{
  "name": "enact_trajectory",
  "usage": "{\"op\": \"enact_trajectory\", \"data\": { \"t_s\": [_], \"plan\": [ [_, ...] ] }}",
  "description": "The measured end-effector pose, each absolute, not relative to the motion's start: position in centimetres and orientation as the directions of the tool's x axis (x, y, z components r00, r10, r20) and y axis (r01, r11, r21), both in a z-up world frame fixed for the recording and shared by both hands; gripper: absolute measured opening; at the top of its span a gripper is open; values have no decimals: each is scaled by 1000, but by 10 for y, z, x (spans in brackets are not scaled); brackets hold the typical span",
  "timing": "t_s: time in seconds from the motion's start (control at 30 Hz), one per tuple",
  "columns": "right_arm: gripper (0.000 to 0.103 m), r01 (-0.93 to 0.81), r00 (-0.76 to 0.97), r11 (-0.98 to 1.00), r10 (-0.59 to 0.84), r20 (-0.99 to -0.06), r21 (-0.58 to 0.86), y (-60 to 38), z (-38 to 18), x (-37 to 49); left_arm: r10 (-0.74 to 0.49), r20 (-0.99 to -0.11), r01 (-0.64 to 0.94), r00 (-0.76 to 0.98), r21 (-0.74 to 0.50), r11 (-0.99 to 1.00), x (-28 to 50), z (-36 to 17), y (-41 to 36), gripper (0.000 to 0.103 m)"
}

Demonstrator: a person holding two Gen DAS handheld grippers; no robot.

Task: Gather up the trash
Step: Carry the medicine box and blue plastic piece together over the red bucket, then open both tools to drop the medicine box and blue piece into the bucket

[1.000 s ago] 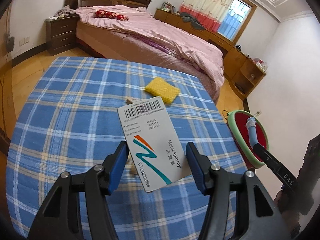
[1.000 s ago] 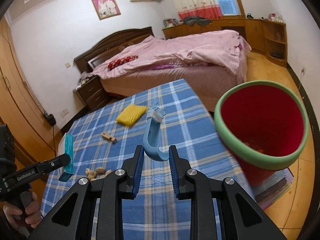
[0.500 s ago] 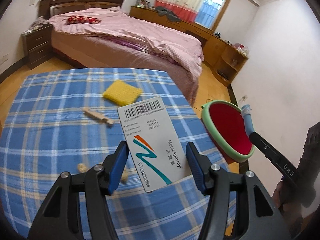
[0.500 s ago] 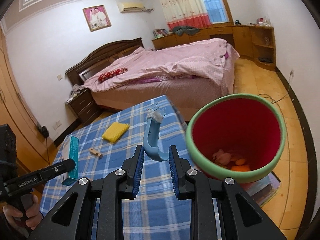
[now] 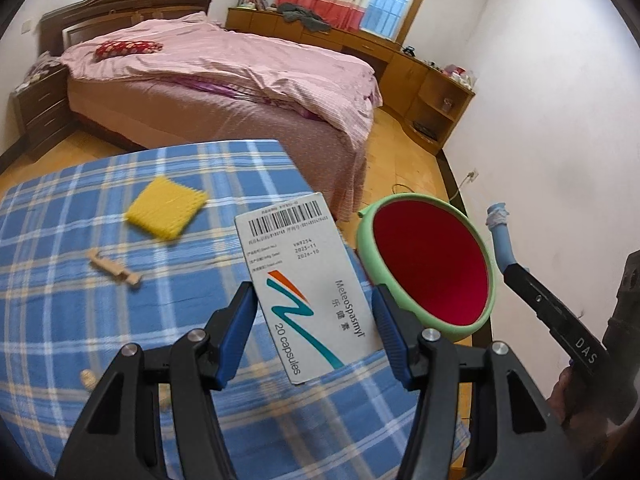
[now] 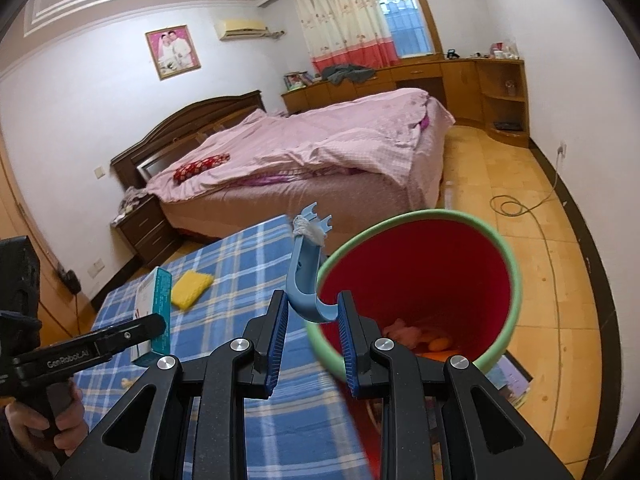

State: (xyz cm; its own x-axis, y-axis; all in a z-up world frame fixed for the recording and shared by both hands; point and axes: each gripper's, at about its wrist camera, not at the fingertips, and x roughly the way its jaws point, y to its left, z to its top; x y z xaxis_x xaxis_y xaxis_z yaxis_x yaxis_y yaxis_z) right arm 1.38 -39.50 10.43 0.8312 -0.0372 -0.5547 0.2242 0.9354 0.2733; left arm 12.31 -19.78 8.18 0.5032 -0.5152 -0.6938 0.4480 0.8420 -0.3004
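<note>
Left gripper (image 5: 314, 332): jaws pinching a flat capsule box (image 5: 304, 280) by its long edges, held above the bench (image 5: 60, 312) near its bin-side edge. Right gripper (image 6: 312, 332): jaws pinching the curved base of a blue hook (image 6: 306, 280), poised at the near rim of the bin (image 6: 508, 264). Both items appear staged for dropping. The bin holds scraps. A yellow pad (image 5: 166, 208) and a clothespin (image 5: 114, 266) remain uncollected on the bench.
</note>
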Motion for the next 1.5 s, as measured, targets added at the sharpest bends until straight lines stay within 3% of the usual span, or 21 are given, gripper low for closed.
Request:
{"op": "enact_trajectory", "data": {
  "t_s": [0.83, 1.5],
  "plan": [
    [25, 396, 766, 868, -133, -629, 298, -495, 62, 14, -568, -747, 629, 345, -266, 731, 146, 28, -359, 60],
    [27, 441, 731, 837, -126, -671, 323, -517, 40, 20, -556, -764, 616, 328, -273, 739, 145, 15, -371, 59]
  ]
}}
